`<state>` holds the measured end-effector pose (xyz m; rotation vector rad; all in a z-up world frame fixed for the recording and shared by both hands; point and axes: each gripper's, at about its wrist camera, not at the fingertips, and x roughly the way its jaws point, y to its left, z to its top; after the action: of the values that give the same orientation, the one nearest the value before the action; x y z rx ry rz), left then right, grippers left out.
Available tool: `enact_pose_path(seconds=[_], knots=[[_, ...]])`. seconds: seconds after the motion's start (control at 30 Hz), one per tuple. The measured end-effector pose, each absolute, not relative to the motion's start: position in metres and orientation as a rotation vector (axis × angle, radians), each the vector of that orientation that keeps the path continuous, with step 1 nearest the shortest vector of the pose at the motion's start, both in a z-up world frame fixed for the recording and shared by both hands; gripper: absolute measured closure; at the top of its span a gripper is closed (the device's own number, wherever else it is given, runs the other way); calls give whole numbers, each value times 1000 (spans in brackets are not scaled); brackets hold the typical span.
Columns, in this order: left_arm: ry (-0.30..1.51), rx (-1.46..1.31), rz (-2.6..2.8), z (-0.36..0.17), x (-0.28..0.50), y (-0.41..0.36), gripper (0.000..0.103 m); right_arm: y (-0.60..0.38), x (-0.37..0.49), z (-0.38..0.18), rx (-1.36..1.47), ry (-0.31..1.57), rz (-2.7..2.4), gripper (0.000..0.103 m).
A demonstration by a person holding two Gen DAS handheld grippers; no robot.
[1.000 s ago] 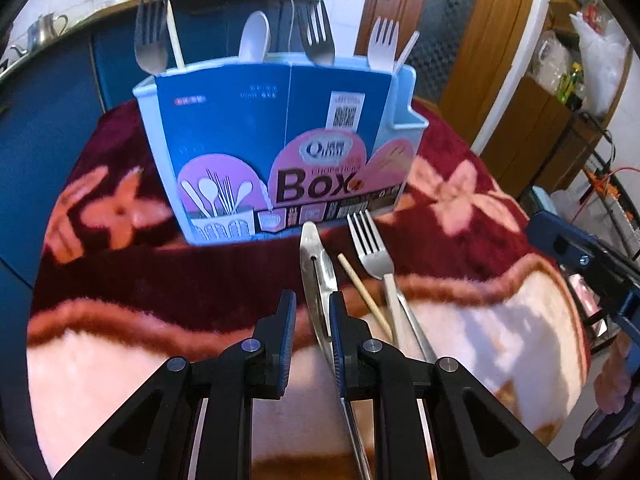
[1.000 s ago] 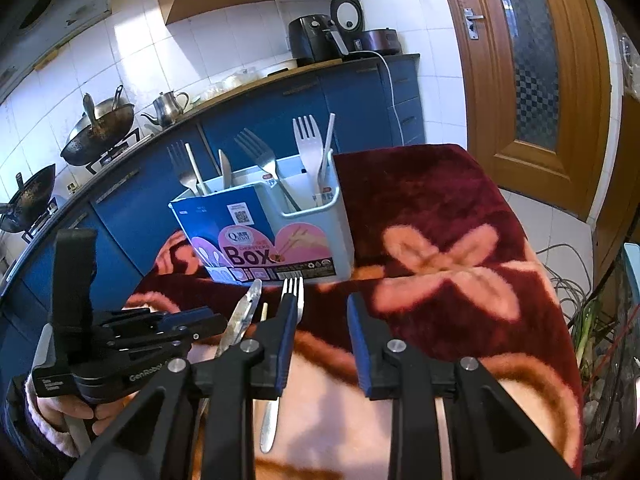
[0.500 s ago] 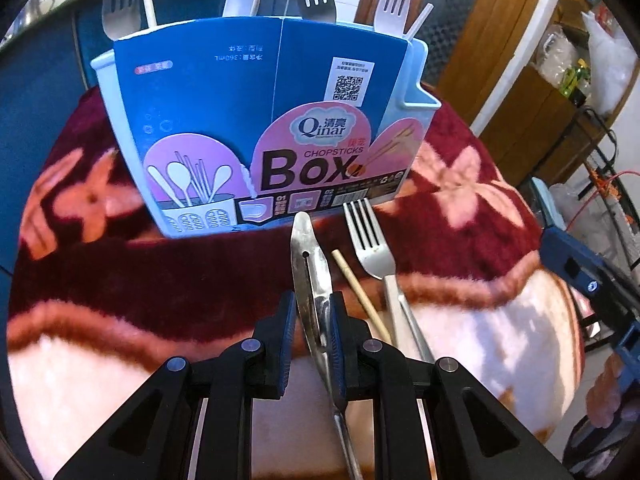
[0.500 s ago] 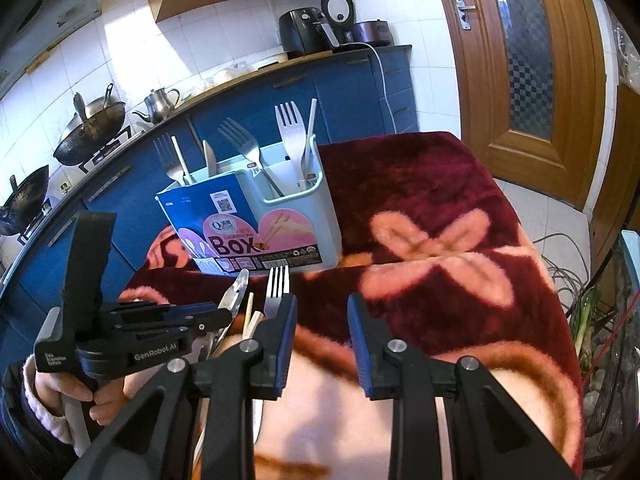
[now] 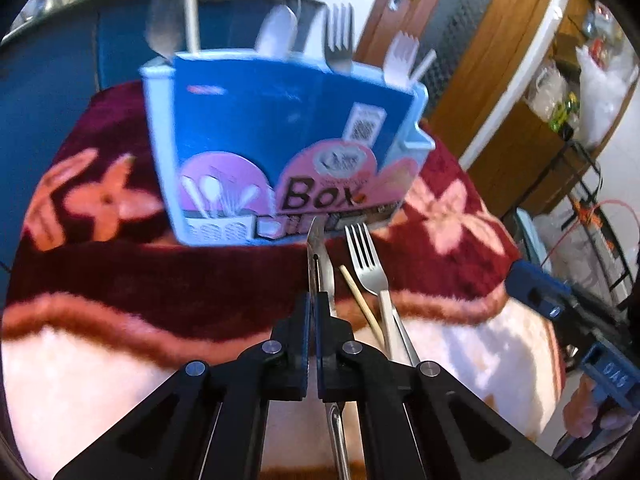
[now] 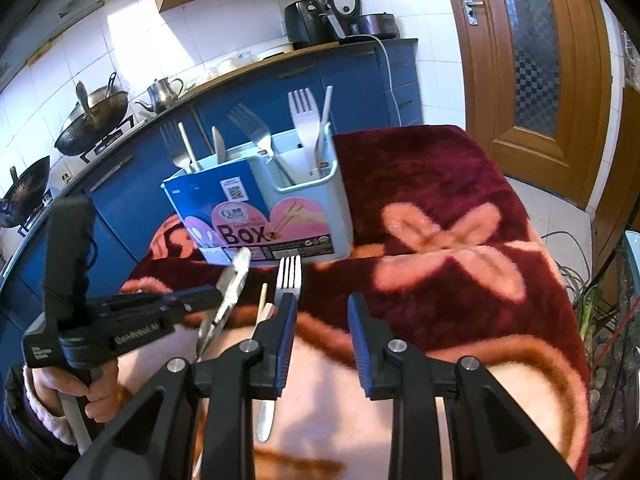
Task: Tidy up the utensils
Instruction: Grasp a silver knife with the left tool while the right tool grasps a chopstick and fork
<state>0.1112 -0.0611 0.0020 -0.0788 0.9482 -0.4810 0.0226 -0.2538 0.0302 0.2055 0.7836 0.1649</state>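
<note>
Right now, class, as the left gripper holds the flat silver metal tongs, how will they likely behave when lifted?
The flat silver metal tongs look thin and polished, so probably light but slippery. Gripped by the left gripper partway along, their long ends may droop or swing.

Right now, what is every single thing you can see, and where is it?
Utensil box: one, light blue with a blue and pink label, standing on the blanket near the far edge.
Utensils in the box: several forks and others, silver and white, standing upright.
Tongs: one, silver, gripped in front of the box.
Fork: one, silver, lying on the blanket beside the tongs.
Chopstick: one, pale wood, lying between tongs and fork.
Blanket: one, dark red with pink flowers, covering the table.
Woks: two, dark, on the stove.
Kettle: one, silver, on the counter.
Door: one, brown wood.
Left hand-held gripper: black, shut on the tongs.
Right hand-held gripper: black with blue pads, open.
</note>
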Motion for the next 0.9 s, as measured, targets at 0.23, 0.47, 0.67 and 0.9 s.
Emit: enact_pose_path(seconds=[0.23,0.47,0.67,0.9], knots=[[806,-113,-412,28,96,-30,103,-229,32,20,209,856,213,74],[664,-111,-370,52,80,-5,103,-206,50,4,218,959,246,74],[573,-89,-360,68,67,1,103,-196,66,-11,222,1032,224,79],[542,-111,-375,73,62,8,103,-196,72,-20,261,1045,227,93]])
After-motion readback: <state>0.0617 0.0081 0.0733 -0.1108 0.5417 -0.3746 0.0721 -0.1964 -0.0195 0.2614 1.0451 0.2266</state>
